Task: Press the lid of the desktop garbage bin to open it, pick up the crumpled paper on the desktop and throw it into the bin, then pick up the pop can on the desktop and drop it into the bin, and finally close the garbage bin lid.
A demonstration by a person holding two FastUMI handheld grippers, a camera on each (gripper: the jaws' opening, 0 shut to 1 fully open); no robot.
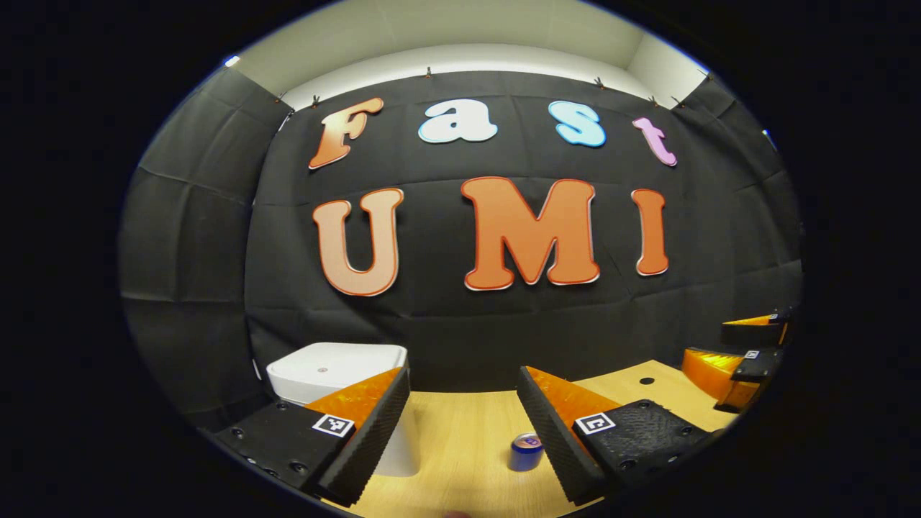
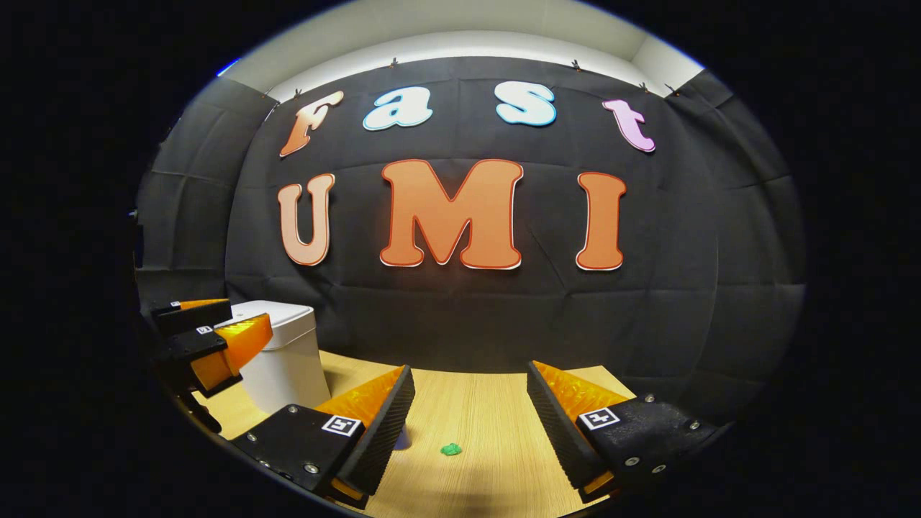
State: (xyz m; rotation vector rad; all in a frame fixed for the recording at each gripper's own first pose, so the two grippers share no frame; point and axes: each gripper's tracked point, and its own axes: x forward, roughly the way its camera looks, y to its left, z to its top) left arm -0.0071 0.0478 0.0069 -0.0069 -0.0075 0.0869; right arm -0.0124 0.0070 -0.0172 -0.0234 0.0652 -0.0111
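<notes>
Left tongs [image 1: 464, 424] spread wide, holding nothing; right tongs [image 2: 471, 424] likewise. White bin [image 1: 338, 374], lid down, at desk [image 1: 468, 446] rear left. Pop can [image 1: 527, 452] upright between left fingers, untouched. Green crumpled paper [image 2: 451, 449] lies mid-desk.

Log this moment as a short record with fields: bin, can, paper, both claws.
bin: white garbage bin, lid down, at the table's back left
can: blue pop can, upright on the wooden table, right of the bin
paper: small green crumpled paper on the table
left claw: open, empty, above the table
right claw: open, empty, paper ahead of it
</notes>
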